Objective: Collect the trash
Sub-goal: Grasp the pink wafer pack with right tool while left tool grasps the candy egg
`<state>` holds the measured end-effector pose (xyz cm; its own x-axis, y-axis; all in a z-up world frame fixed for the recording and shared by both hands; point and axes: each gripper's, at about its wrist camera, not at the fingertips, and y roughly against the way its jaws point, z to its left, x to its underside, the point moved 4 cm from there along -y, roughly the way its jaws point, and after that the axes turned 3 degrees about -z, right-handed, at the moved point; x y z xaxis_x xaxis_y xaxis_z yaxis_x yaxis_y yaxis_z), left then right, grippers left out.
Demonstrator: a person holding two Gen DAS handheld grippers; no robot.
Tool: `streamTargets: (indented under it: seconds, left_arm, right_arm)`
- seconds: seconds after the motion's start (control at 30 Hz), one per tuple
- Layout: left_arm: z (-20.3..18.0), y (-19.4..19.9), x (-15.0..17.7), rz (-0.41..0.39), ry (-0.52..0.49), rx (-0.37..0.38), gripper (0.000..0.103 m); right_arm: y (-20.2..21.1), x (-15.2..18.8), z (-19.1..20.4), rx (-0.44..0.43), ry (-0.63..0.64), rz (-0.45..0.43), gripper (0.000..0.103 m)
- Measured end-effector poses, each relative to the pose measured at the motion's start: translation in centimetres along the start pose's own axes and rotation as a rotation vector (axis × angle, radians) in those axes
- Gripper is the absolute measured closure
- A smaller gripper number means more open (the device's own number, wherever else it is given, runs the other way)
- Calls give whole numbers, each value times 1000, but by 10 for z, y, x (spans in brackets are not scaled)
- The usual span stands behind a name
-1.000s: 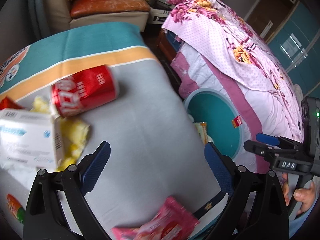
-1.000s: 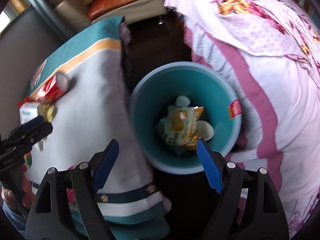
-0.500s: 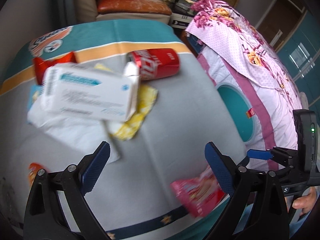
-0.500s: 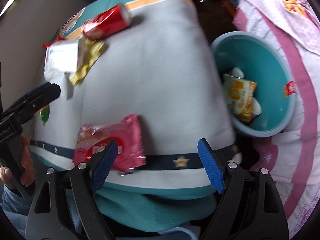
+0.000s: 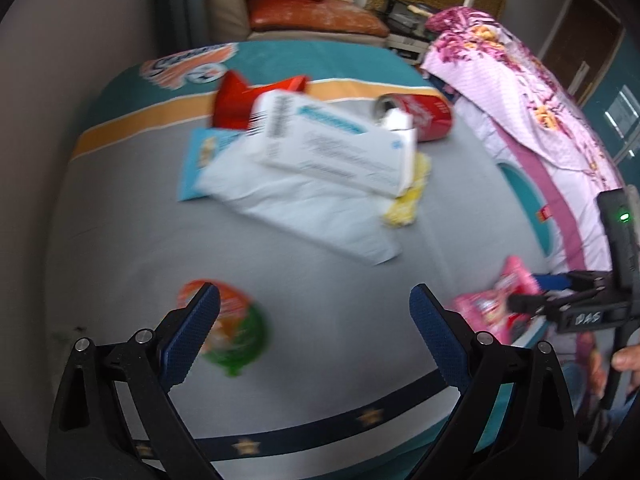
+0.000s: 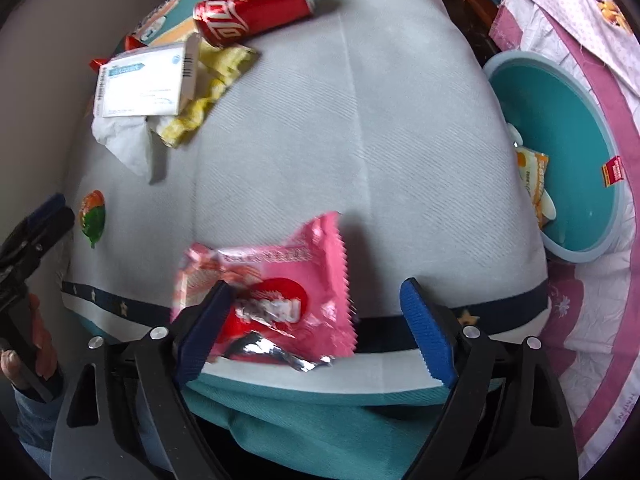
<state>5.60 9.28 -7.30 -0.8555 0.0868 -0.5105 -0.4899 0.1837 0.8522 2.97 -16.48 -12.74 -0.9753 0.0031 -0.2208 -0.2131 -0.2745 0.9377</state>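
Under my right tool (image 6: 312,320), near the front edge of the tabletop (image 6: 360,120), lies a pink snack wrapper (image 6: 280,280); the tool's fingers stand wide apart above it, one finger over its left part, and they press on nothing. Just past that edge the cloth's dark star band (image 6: 500,312) hangs over and the surface drops away. To the tool's right, off the tabletop's side edge, sits a teal bin (image 6: 568,128) with an orange packet (image 6: 534,184) inside, hard against a pink-striped bedcover (image 6: 592,300). Ahead of the tool the grey cloth is bare until a far cluster: a red can (image 6: 256,4) on its side, a white box (image 6: 144,84), a yellow wrapper (image 6: 208,92) and white paper (image 6: 124,140).

My left tool (image 5: 316,316) is also spread open, empty, with a green-and-orange wrapper (image 5: 236,332) beneath its left finger, blurred. Open grey cloth runs between its fingers toward the box. Beyond the tabletop stands a sofa (image 5: 316,20).
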Motion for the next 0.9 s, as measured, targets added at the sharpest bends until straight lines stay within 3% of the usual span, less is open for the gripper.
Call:
streamTargets:
  seconds: [0.03, 0.17, 0.2, 0.43, 0.57, 0.67, 0.73, 0.9]
  left_arm:
    - [9, 0, 3, 4, 6, -13, 7]
    - [39, -3, 15, 26, 42, -38, 7]
    - [44, -5, 17, 36, 50, -41, 7]
    - [57, -20, 25, 63, 39, -41, 8]
    - [60, -29, 28, 88, 40, -45, 29]
    - [60, -31, 30, 86, 32, -59, 33]
    - [58, -30, 30, 72, 24, -68, 44]
    - [51, -20, 27, 34, 17, -81, 47]
  right_arm:
    - [0, 0, 5, 2, 16, -7, 45]
    - [-3, -1, 23, -11, 63, -10, 69]
    - [-2, -2, 28, -10, 79, -18, 81]
    - [12, -19, 49, 2, 129, -93, 86]
    - [21, -26, 47, 23, 131, -131, 86]
    - [20, -35, 44, 22, 123, -137, 86]
    - [21, -37, 42, 23, 117, -144, 86]
    - [23, -35, 32, 21, 102, -159, 86]
